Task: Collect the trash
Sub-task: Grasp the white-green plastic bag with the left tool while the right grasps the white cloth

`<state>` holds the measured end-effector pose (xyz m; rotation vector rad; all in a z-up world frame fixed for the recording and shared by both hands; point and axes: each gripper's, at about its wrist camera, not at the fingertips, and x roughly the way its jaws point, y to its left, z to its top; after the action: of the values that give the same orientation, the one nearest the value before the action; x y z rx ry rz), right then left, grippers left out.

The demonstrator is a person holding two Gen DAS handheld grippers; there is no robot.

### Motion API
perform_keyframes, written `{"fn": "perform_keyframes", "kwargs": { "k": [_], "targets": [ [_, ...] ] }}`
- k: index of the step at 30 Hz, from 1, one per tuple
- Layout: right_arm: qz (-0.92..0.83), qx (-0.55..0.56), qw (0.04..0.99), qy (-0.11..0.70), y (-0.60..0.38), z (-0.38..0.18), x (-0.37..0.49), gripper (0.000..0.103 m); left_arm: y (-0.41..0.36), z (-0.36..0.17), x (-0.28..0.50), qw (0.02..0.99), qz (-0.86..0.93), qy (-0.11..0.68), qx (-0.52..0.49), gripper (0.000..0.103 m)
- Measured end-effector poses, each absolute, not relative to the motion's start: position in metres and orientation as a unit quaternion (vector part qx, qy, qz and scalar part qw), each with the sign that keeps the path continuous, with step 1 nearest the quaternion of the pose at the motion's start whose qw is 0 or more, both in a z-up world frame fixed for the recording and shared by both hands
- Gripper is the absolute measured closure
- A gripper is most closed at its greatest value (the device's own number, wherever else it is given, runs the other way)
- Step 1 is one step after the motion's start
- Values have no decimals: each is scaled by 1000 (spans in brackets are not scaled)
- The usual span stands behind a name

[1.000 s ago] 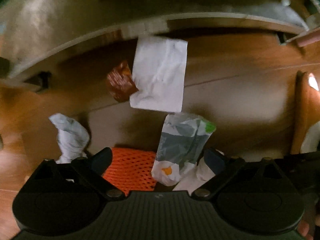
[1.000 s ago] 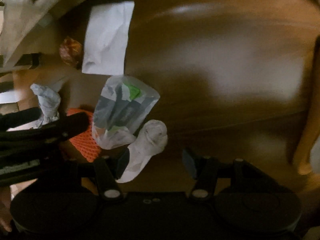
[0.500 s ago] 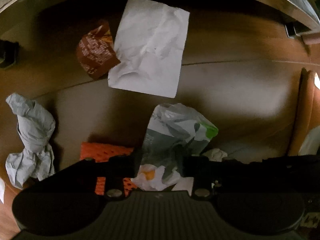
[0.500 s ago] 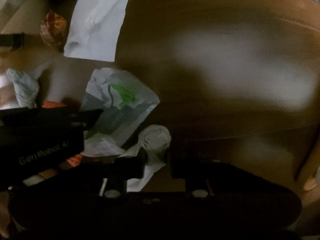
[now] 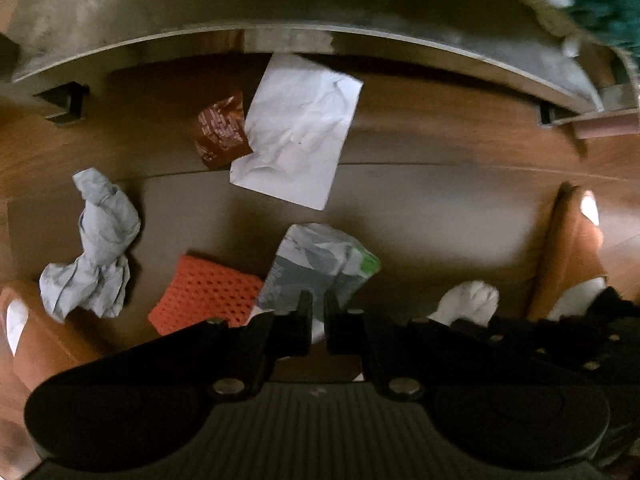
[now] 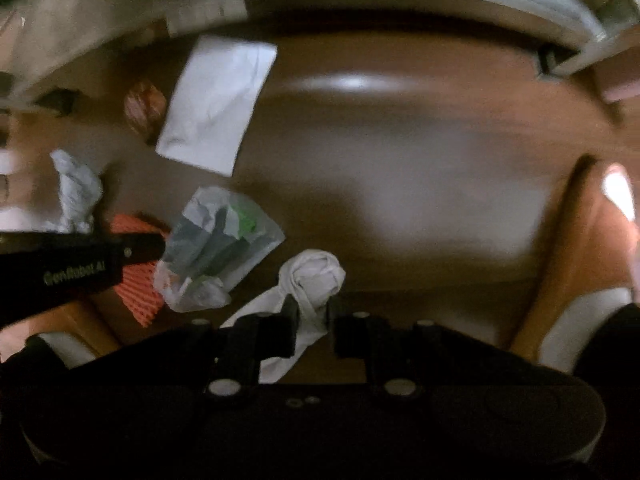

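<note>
On the wooden floor, my left gripper (image 5: 318, 306) is shut on the near end of a crumpled grey, white and green plastic wrapper (image 5: 320, 260). In the right wrist view the same wrapper (image 6: 224, 240) hangs from the left gripper's fingers (image 6: 152, 244). My right gripper (image 6: 310, 312) has its jaws closing on a twisted white tissue (image 6: 316, 276), which sits pinched between them; the tissue (image 5: 468, 304) also shows in the left wrist view. Loose on the floor lie an orange mesh sleeve (image 5: 200, 292), a crumpled grey paper (image 5: 96, 248), a white sheet (image 5: 300, 136) and a brown sachet (image 5: 222, 132).
A low grey piece of furniture (image 5: 280, 36) on black feet (image 5: 64, 100) runs across the far side, its edge over the white sheet's top. A person's tan slippers stand at the right (image 5: 568, 248) and left (image 5: 40, 340). Bare floor (image 6: 420, 168) lies to the right of the trash.
Both grippers went from wide open to closed, the left on the plastic wrapper, the right on the white tissue. Both then rose, so the floor looks farther away.
</note>
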<state>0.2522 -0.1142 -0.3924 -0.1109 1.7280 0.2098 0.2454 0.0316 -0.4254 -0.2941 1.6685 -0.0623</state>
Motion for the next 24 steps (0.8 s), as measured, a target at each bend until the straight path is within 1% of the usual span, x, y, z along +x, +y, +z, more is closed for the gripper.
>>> {"fn": "perform_keyframes", "kwargs": {
  "k": [3, 5, 7, 10, 12, 13, 14, 15, 16, 24],
  "targets": [
    [96, -56, 661, 742, -129, -369, 254, 90, 21, -414, 240, 679, -47, 727, -96, 98],
    [100, -66, 667, 736, -128, -364, 253, 90, 13, -413, 235, 687, -56, 721, -71, 98],
    [103, -78, 667, 734, -132, -365, 252, 90, 10, -420, 234, 681, -63, 727, -63, 97],
    [95, -77, 651, 749, -139, -383, 253, 90, 5, -435, 235, 673, -63, 736, -43, 91],
    [89, -82, 642, 757, -140, -394, 253, 90, -2, -446, 235, 669, -75, 739, -23, 80],
    [87, -83, 637, 762, -141, -402, 255, 90, -7, -452, 235, 669, -79, 739, -7, 65],
    [84, -83, 633, 765, -141, -408, 257, 90, -9, -458, 235, 670, -82, 738, 4, 45],
    [82, -82, 630, 768, -140, -415, 258, 90, -11, -463, 234, 670, -85, 737, 10, 37],
    [79, -79, 628, 770, -142, -419, 258, 90, -13, -467, 234, 671, -87, 736, 13, 32],
    [57, -69, 603, 792, -150, -458, 257, 89, -20, -507, 228, 664, -102, 740, 47, 34]
  ]
}}
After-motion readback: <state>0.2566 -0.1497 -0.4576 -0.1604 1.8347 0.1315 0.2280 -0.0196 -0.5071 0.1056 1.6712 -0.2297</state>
